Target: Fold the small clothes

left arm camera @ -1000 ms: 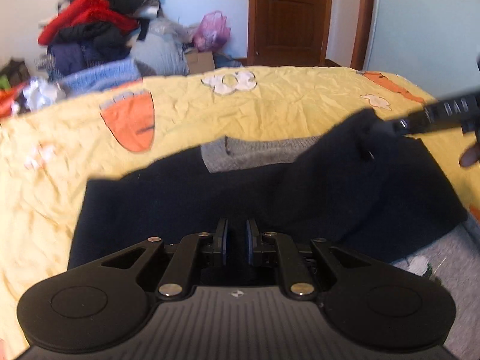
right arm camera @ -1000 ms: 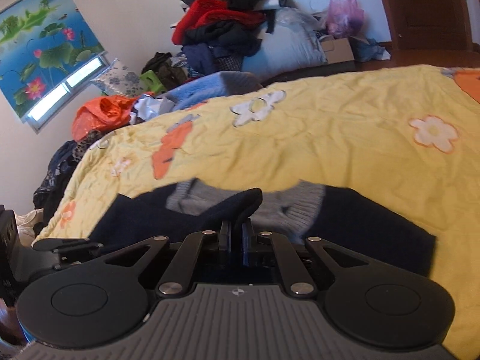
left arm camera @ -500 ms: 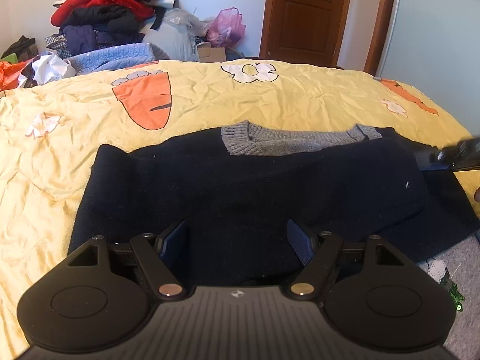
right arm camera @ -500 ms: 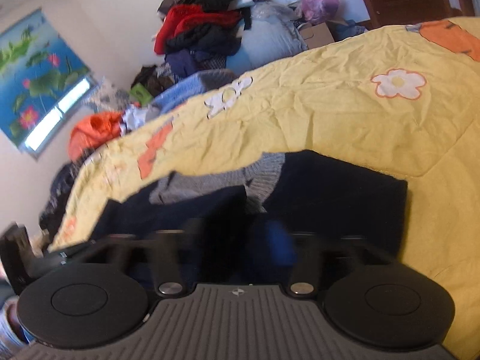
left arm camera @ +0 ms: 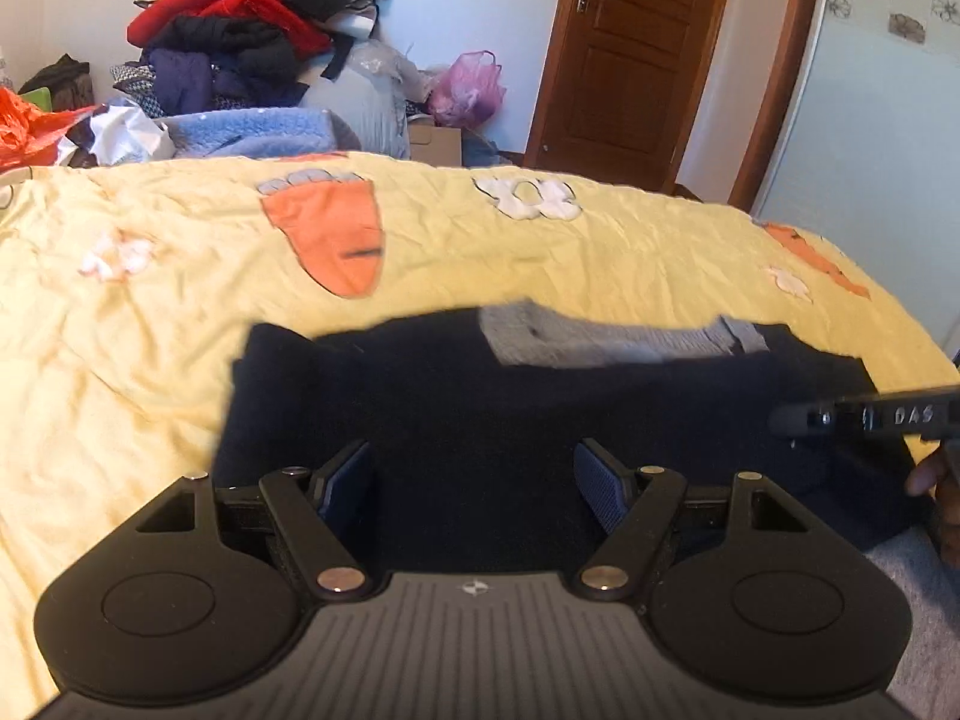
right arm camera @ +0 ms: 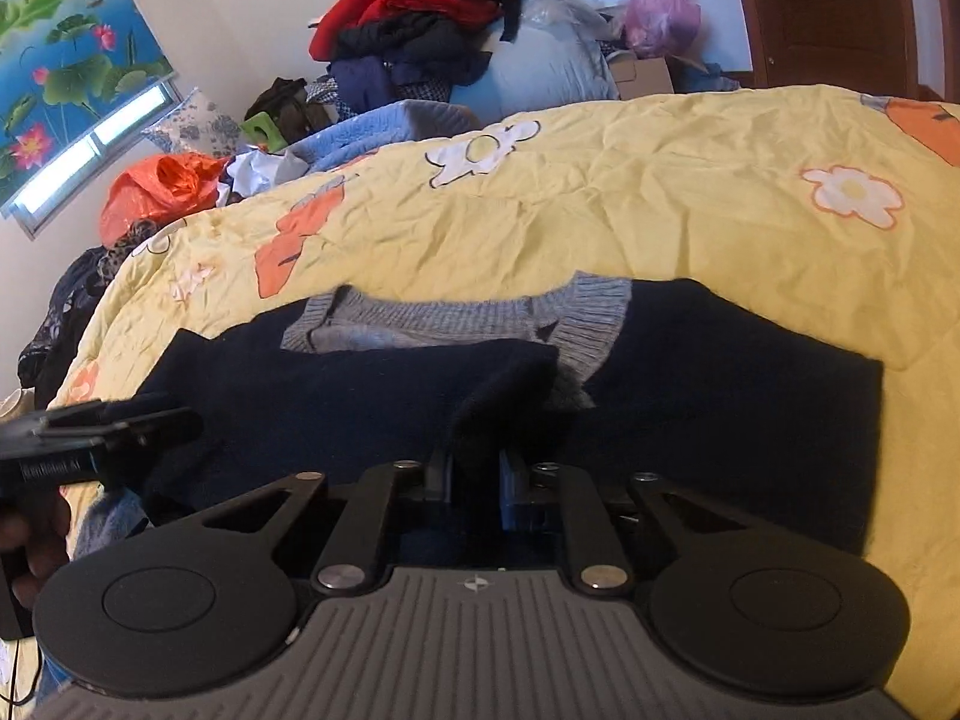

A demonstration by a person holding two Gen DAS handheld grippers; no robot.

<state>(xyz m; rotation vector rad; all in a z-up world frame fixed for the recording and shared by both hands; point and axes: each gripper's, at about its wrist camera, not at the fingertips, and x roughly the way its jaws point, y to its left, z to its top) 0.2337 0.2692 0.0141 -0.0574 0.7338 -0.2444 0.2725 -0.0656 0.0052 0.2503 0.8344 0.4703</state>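
Note:
A dark navy sweater (left arm camera: 540, 408) with a grey knit collar (left arm camera: 600, 339) lies flat on the yellow bedspread (left arm camera: 540, 252), its lower part folded up toward the collar. My left gripper (left arm camera: 474, 480) hovers open over the near edge of the sweater, nothing between its fingers. My right gripper (right arm camera: 474, 471) is shut on a raised ridge of the navy sweater (right arm camera: 510, 378) at the folded layer's right corner, just below the grey collar (right arm camera: 456, 324). Each gripper shows in the other's view: the right gripper (left arm camera: 864, 417) at the far right, the left gripper (right arm camera: 90, 438) at the far left.
A heap of clothes (left arm camera: 240, 42) and bags (left arm camera: 465, 84) sits beyond the bed's far side. A wooden door (left arm camera: 630, 48) stands behind it. A hand (right arm camera: 30, 540) holds the left gripper. Grey fabric (left arm camera: 918, 588) lies at the near right corner.
The left gripper opened and let go of the sweater, which now lies flat. The right gripper spread its fingers half a second ago and has closed again on a fold of the sweater.

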